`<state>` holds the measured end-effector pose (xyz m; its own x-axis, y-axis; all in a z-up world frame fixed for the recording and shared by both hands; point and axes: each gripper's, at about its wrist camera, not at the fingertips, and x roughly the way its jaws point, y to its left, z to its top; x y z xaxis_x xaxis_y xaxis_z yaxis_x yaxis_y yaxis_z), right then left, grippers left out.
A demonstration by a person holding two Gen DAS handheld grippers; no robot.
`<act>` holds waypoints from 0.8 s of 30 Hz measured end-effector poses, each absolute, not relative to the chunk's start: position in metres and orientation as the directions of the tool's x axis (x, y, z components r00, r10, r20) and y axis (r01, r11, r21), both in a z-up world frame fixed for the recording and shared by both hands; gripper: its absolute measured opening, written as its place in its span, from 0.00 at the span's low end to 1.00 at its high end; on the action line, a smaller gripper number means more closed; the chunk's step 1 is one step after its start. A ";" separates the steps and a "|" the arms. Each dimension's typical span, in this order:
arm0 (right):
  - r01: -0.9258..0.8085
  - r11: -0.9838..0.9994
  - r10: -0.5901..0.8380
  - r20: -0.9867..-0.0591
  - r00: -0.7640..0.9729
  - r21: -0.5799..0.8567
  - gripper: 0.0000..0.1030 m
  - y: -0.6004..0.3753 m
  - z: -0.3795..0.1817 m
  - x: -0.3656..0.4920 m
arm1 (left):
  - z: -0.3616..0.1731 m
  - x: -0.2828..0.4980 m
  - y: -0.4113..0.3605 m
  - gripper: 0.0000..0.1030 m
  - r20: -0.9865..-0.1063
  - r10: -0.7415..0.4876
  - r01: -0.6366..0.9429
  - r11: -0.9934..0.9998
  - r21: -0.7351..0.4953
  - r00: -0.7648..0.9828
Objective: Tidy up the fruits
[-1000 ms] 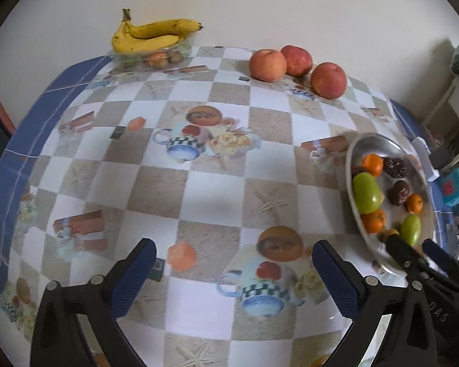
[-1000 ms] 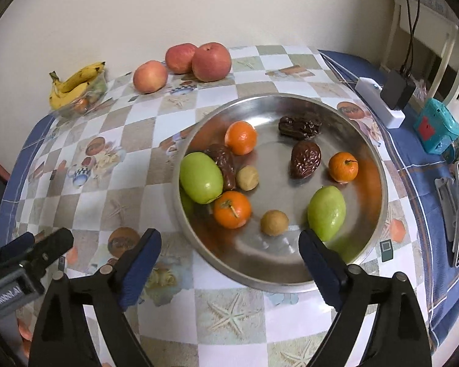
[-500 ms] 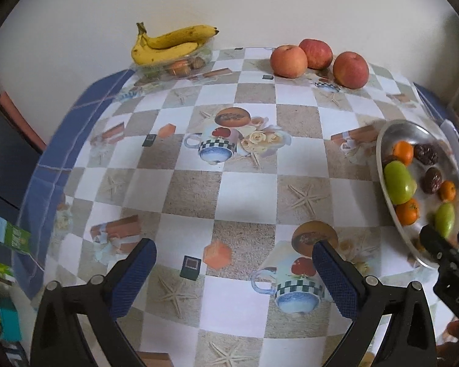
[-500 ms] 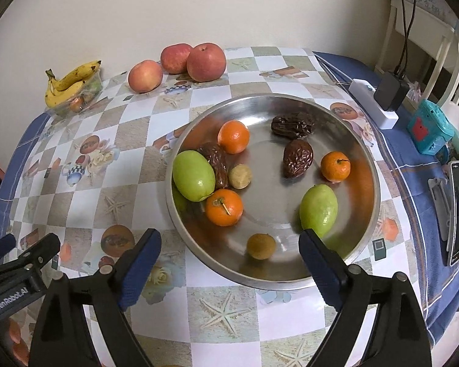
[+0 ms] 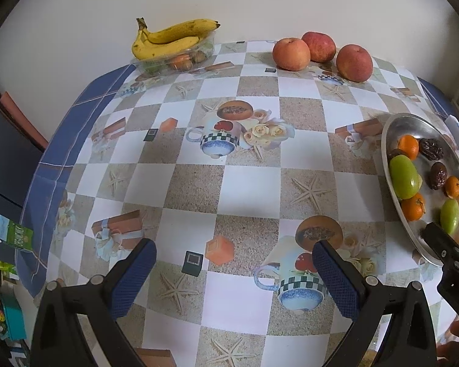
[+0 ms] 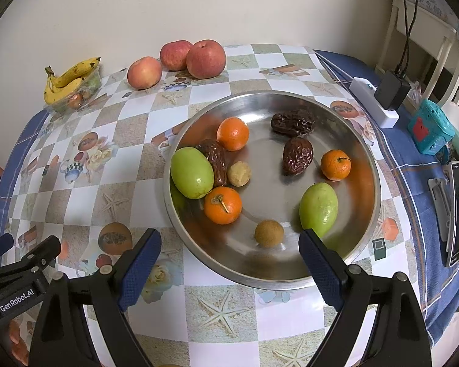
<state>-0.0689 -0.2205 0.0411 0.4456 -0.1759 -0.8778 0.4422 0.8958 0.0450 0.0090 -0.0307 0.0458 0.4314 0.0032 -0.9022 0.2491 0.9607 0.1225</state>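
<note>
- Over the near rim of the steel bowl [image 6: 364, 153] I hold my right gripper [image 6: 229, 263] spread wide, nothing between its blue pads, touching nothing.
- Above bare checkered tablecloth [image 5: 235, 183] my left gripper [image 5: 234, 275] is also spread wide and empty.
- Inside the bowl lie three oranges [image 6: 222, 205], two green fruits [image 6: 192, 173], three dark wrinkled dates [image 6: 297, 156] and two small brown fruits [image 6: 269, 233].
- Along the far wall sit three apples [image 5: 291, 54] and, left of them, bananas [image 5: 168, 38] atop a clear tray [image 5: 180, 59].
- Between bowl and tray the cloth lies open; a phone [image 6: 457, 214] and a power strip [image 6: 373, 101] crowd the right edge.
</note>
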 end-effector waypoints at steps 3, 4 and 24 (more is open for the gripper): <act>0.442 0.896 -0.176 -0.878 0.445 0.045 0.89 -0.221 0.041 -0.069 | 0.045 0.009 -0.031 1.00 -0.902 0.006 0.252 0.959 0.127 0.431; 0.442 0.896 -0.176 -0.878 0.445 0.045 0.89 -0.222 0.041 -0.069 | 0.045 0.009 -0.031 1.00 -0.903 0.007 0.252 0.959 0.127 0.430; 0.444 0.895 -0.171 -0.882 0.438 0.047 0.89 -0.225 0.039 -0.070 | 0.045 0.010 -0.029 1.00 -0.903 0.012 0.243 0.962 0.128 0.429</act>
<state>-0.0697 -0.2250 0.0393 0.4385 -0.1714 -0.8823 0.4443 0.8947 0.0470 0.0099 -0.0289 0.0447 0.4293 0.0118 -0.9031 0.2429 0.9616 0.1281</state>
